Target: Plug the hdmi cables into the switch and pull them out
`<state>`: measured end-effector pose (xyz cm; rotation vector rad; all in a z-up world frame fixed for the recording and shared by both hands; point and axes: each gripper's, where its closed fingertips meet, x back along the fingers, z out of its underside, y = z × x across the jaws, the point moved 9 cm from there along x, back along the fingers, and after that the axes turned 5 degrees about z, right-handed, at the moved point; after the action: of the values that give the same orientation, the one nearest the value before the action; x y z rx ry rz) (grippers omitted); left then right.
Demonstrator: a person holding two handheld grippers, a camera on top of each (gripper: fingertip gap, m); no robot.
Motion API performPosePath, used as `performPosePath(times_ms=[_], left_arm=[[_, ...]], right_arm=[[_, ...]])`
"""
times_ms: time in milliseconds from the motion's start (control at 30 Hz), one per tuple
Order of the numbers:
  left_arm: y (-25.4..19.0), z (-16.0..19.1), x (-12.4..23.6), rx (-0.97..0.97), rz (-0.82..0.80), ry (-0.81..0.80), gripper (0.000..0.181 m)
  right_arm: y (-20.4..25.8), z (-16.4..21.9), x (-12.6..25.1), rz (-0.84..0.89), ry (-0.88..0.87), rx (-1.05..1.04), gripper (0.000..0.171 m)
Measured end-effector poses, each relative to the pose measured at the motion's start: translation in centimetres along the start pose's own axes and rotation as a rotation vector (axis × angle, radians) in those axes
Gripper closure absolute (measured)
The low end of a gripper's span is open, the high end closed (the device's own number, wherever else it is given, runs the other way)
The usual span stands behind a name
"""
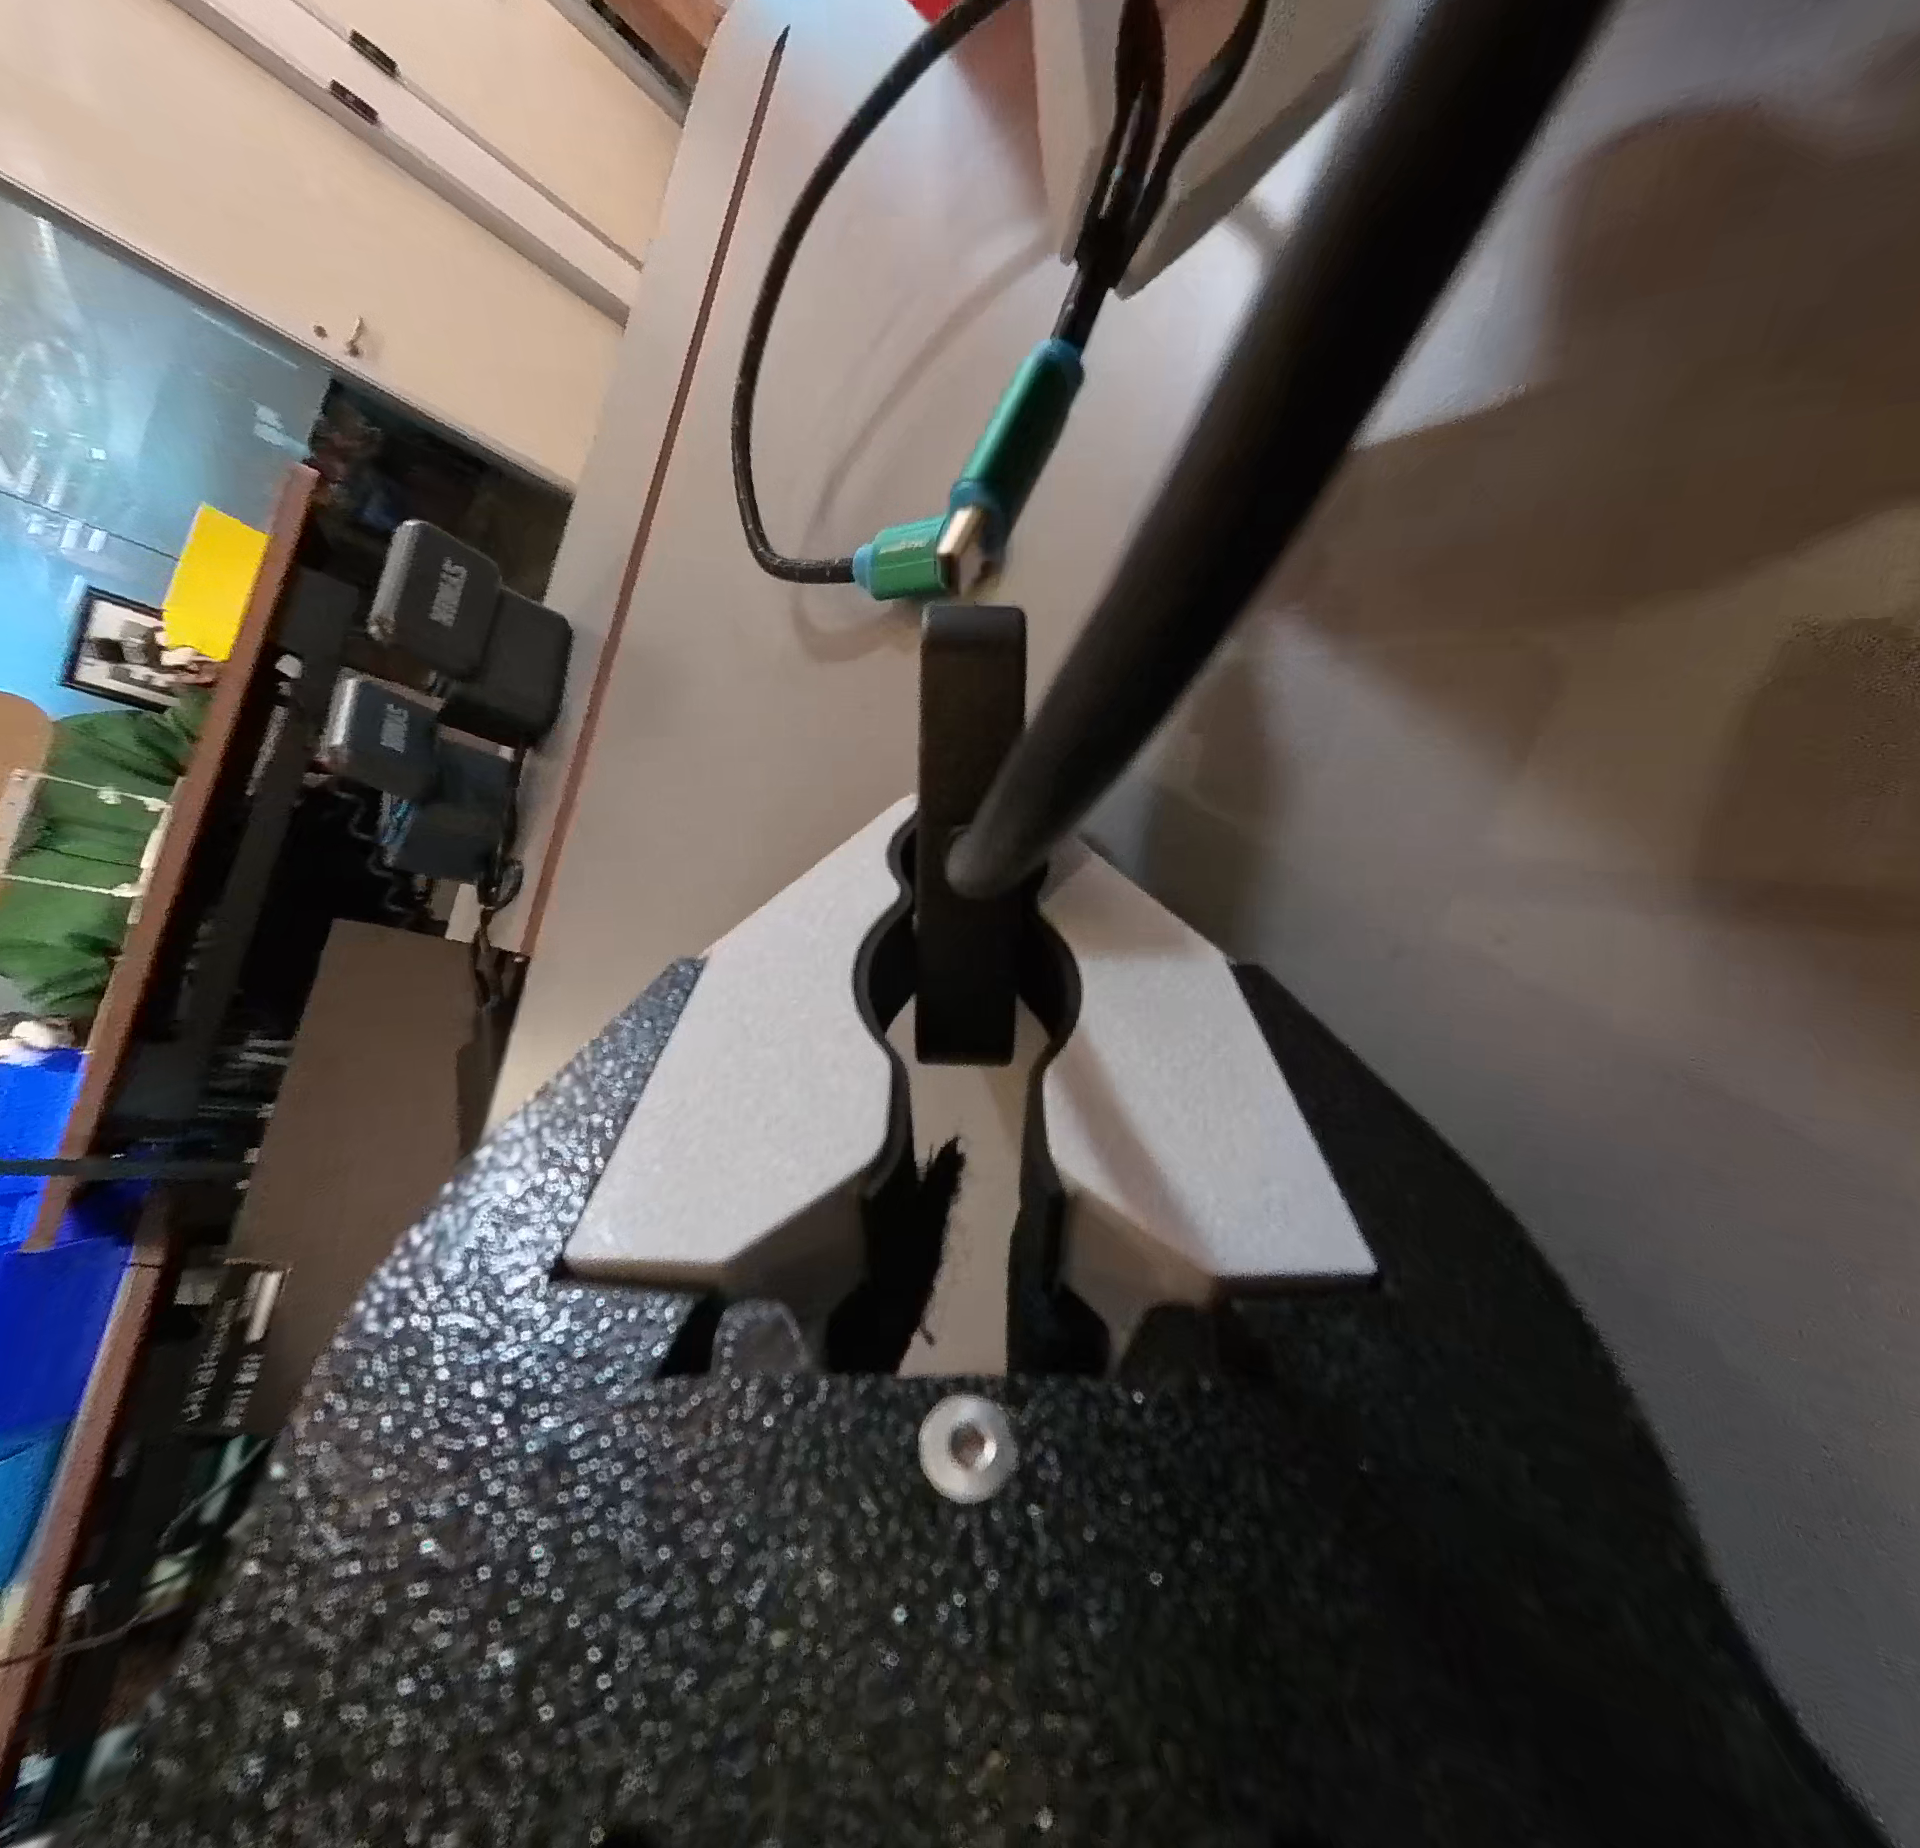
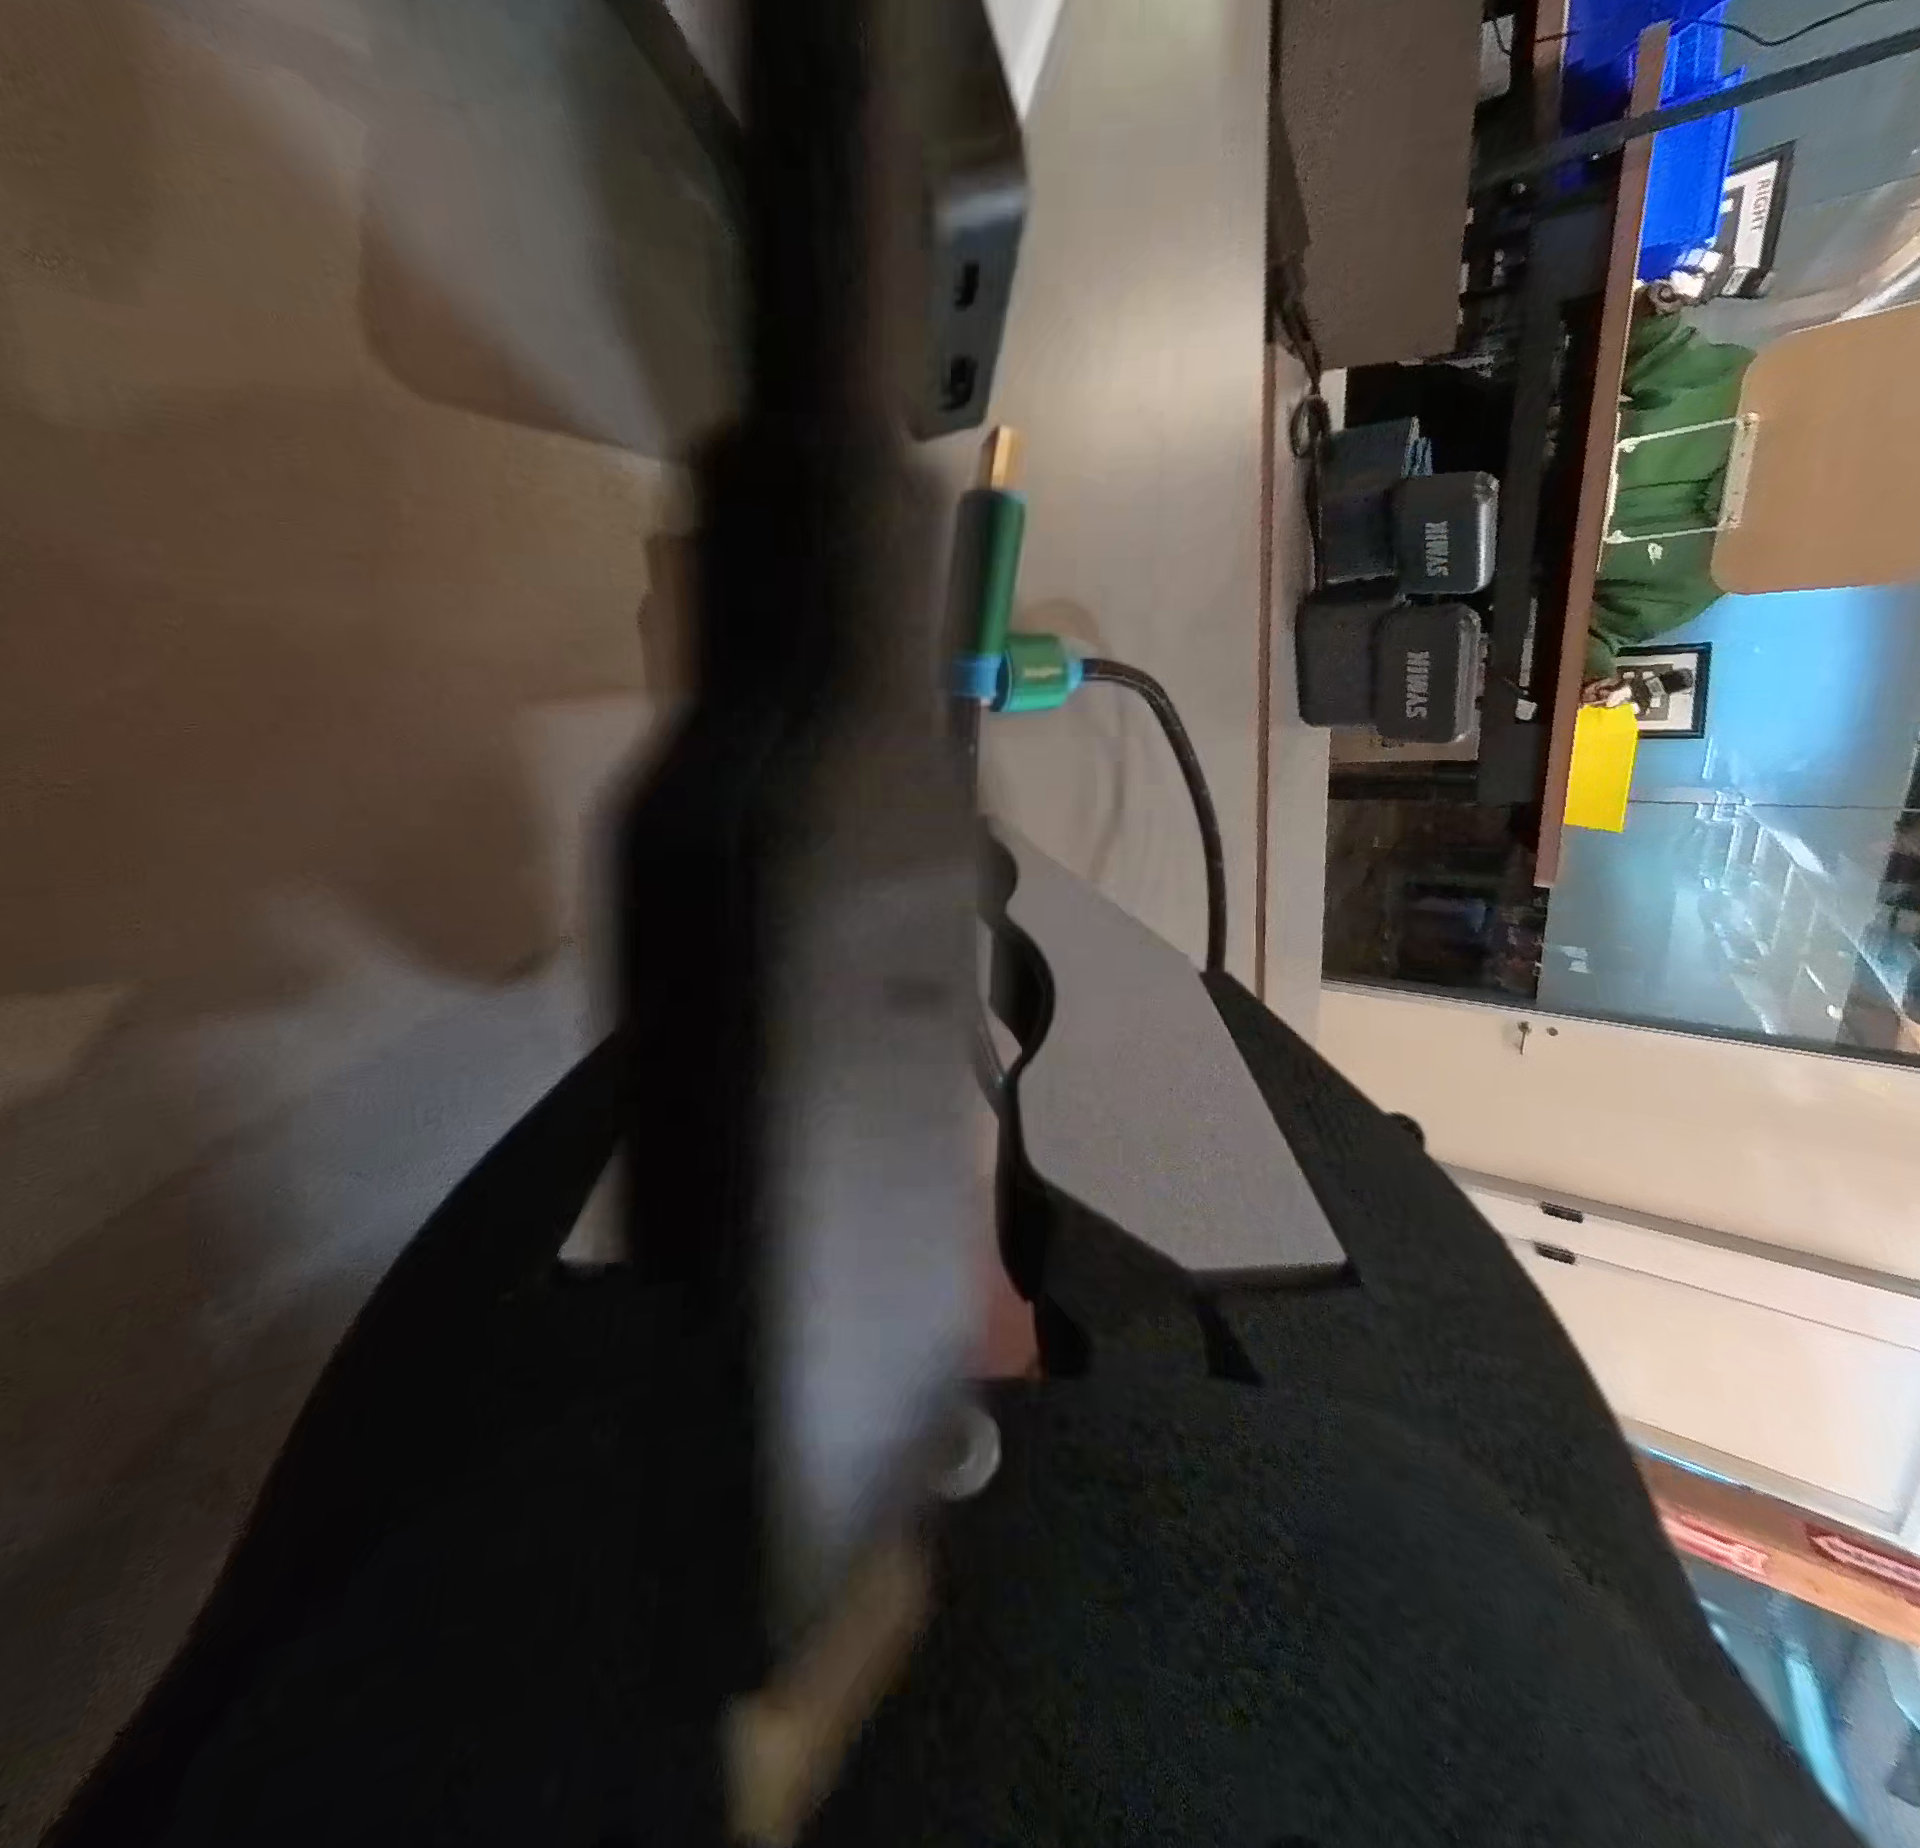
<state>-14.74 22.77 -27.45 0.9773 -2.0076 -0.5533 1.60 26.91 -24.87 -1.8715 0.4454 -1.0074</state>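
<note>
While dark cases [image 1: 447,655] sit stacked past the far left edge of the grey worktop [image 1: 675,572], your left claw [image 1: 966,925] is nearly closed, its grey fingers [image 1: 790,1050] pinching a black plug [image 1: 968,759] that stands upright between them. A thick black cable [image 1: 1299,364] leaves that plug near the fingertips and climbs to the upper right. Just beyond the plug two green plugs [image 1: 966,520] lie on the worktop, touching, one crossed at an angle over the other with its metal tip showing; a thin black cord [image 1: 790,271] loops from them up toward the top of the left view. In the right view, heavy blur covers the left half, where a dark upright shape [image 2: 790,655] fills the space before your right claw [image 2: 997,967]; only one grey finger [image 2: 1164,1071] is clear, so I cannot tell how far that claw is open or whether it holds anything. Right of the blur the switch [image 2: 966,312], a dark box with two ports facing you, lies on the worktop, and just below it the green plugs [image 2: 997,603] rest unplugged, gold tip pointing toward the switch. Farther right are the stacked cases [image 2: 1403,614].
</note>
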Motion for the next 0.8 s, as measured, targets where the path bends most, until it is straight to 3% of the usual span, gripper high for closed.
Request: performPosePath(times_ms=[367,800], left_arm=[[1.4,-0.5,1.6,-0.059,-0.218,-0.066,0.170],[1.4,-0.2,1.4,-0.048,-0.197,-0.052,0.170]], right_arm=[[-1.8,0.4,0.4,0.016,-0.265,-0.340,0.168],[-1.9,0.4,0.6,0.051,-0.267,-0.283,0.168]])
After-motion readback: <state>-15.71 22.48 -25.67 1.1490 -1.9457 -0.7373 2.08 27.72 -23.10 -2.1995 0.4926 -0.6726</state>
